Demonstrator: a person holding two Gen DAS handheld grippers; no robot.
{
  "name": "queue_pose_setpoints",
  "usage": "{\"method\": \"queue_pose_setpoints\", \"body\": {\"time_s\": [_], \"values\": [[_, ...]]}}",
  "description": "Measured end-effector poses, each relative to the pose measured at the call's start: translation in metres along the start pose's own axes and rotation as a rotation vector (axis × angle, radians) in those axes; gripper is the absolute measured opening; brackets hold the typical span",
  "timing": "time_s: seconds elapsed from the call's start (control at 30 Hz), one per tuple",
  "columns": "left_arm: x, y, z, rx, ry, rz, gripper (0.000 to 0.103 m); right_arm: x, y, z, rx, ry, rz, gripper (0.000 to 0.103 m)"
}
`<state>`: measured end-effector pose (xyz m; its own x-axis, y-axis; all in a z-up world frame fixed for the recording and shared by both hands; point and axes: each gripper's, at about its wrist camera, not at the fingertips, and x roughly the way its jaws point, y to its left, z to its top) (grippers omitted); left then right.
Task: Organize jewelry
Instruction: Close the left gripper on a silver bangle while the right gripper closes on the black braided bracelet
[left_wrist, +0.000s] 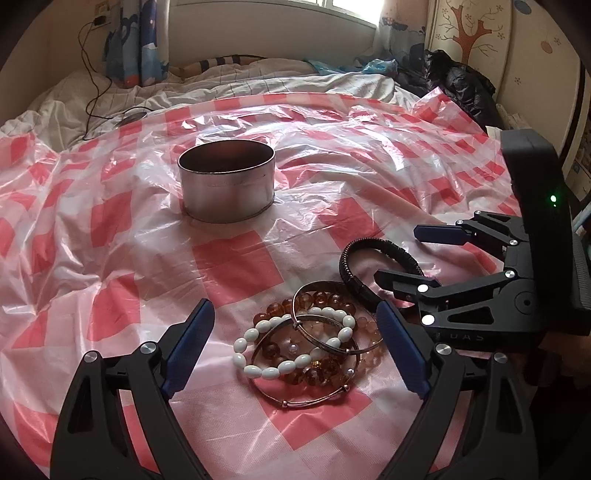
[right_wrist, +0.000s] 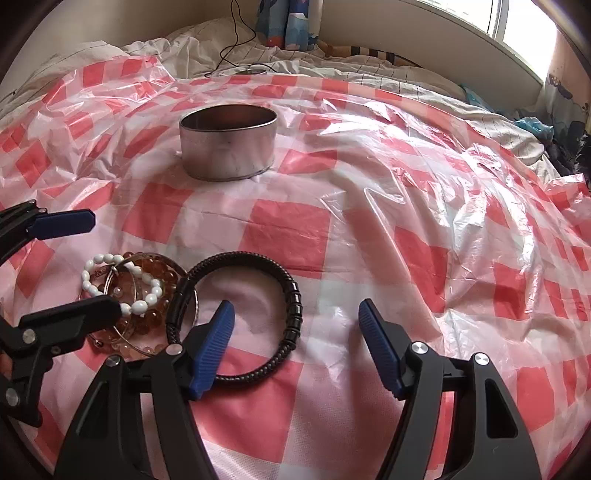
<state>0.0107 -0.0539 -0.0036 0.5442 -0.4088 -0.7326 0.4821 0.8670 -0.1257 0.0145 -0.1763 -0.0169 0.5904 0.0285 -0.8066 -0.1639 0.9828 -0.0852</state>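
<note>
One tin (left_wrist: 227, 182); one black bracelet (right_wrist: 236, 317); two grippers, left (left_wrist: 295, 347) and right (right_wrist: 295, 343), both released.

A bed (left_wrist: 258, 79) with rumpled white bedding carries a red-checked plastic sheet (left_wrist: 229, 258). Beyond its far edge, a bright window (right_wrist: 524, 26), patterned curtains (left_wrist: 144, 44), a tree-painted wardrobe (left_wrist: 476, 40).

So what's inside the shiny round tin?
Only the metal tin's dark inner wall shows, and no jewelry pokes above its rim. Its bottom is hidden by the near wall, so what lies down there cannot be seen.
</note>
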Motion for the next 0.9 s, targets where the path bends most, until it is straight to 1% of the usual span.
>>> {"method": "queue_pose_setpoints", "body": {"time_s": [0.03, 0.07, 0.1, 0.13, 0.17, 0.2, 0.23, 0.27, 0.33, 0.37, 0.4, 0.47, 0.5, 0.53, 0.6, 0.8, 0.9], "values": [[0.002, 0.003, 0.001, -0.023, 0.003, -0.013, 0.074, 0.000, 0.001, 0.000, 0.001, -0.003, 0.001, 0.067], [0.004, 0.007, 0.001, -0.047, 0.006, -0.026, 0.072, 0.001, 0.001, 0.001, 0.003, -0.003, 0.003, 0.067], [0.007, 0.010, 0.001, -0.070, 0.011, -0.039, 0.065, 0.001, 0.001, 0.001, 0.005, 0.001, 0.006, 0.067], [0.009, 0.013, 0.001, -0.091, 0.020, -0.049, 0.062, 0.002, 0.001, 0.001, 0.010, 0.008, 0.010, 0.067], [0.012, 0.016, 0.000, -0.105, 0.029, -0.056, 0.057, 0.003, 0.000, 0.001, 0.017, 0.013, 0.014, 0.067], [0.014, 0.017, 0.000, -0.114, 0.035, -0.061, 0.050, 0.004, -0.001, 0.001, 0.027, 0.014, 0.018, 0.062], [0.016, 0.017, -0.001, -0.118, 0.040, -0.066, 0.047, 0.005, -0.003, 0.001, 0.039, 0.016, 0.019, 0.058], [0.018, 0.017, -0.001, -0.117, 0.043, -0.068, 0.039, 0.005, -0.005, 0.002, 0.048, 0.018, 0.021, 0.050], [0.020, 0.013, 0.000, -0.098, 0.045, -0.063, 0.034, 0.006, -0.009, 0.002, 0.070, 0.017, 0.032, 0.043], [0.021, 0.011, 0.000, -0.085, 0.047, -0.070, 0.024, 0.007, -0.011, 0.002, 0.080, 0.018, 0.036, 0.037], [0.022, 0.008, 0.000, -0.072, 0.049, -0.065, 0.021, 0.007, -0.012, 0.002, 0.085, 0.018, 0.035, 0.031], [0.021, 0.005, 0.000, -0.059, 0.049, -0.054, 0.014, 0.007, -0.013, 0.001, 0.093, 0.016, 0.033, 0.024], [0.021, 0.006, 0.000, -0.064, 0.048, -0.047, 0.009, 0.006, -0.014, 0.001, 0.095, 0.014, 0.038, 0.017], [0.020, 0.008, 0.001, -0.071, 0.046, -0.050, 0.006, 0.006, -0.013, 0.001, 0.092, 0.015, 0.042, 0.015], [0.019, 0.010, 0.001, -0.079, 0.041, -0.056, 0.005, 0.005, -0.011, 0.001, 0.080, 0.007, 0.034, 0.011], [0.007, 0.011, 0.005, -0.097, -0.008, -0.073, 0.005, -0.003, -0.012, 0.001, 0.083, -0.038, 0.030, 0.010], [0.008, 0.013, 0.005, -0.102, -0.006, -0.063, 0.005, -0.003, -0.012, 0.002, 0.084, -0.038, 0.036, 0.010]]}}
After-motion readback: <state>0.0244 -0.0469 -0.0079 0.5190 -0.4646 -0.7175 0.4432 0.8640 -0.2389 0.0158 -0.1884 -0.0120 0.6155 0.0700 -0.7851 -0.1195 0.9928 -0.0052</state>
